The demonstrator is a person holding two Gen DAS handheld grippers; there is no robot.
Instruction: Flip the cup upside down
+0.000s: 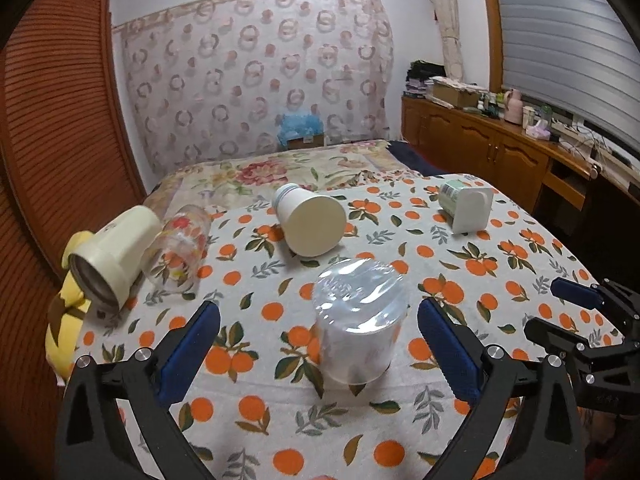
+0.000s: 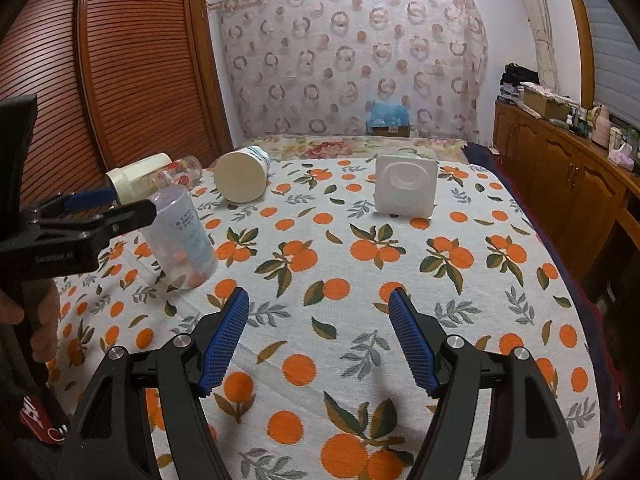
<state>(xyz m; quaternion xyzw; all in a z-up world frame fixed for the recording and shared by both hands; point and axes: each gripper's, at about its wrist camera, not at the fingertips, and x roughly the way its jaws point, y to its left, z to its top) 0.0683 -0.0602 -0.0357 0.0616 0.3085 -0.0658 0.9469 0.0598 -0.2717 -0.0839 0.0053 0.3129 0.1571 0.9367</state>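
Observation:
A clear plastic cup stands upside down on the orange-print tablecloth, its base up. My left gripper is open, its blue pads on either side of the cup without touching it. In the right wrist view the same cup stands at the left, with the left gripper beside its top. My right gripper is open and empty over bare cloth near the table's front, and it shows at the right edge of the left wrist view.
A paper cup lies on its side at the back. A cream thermos cup and a printed glass lie at the left edge. A white square-based container lies at the back right. A wooden cabinet runs along the right.

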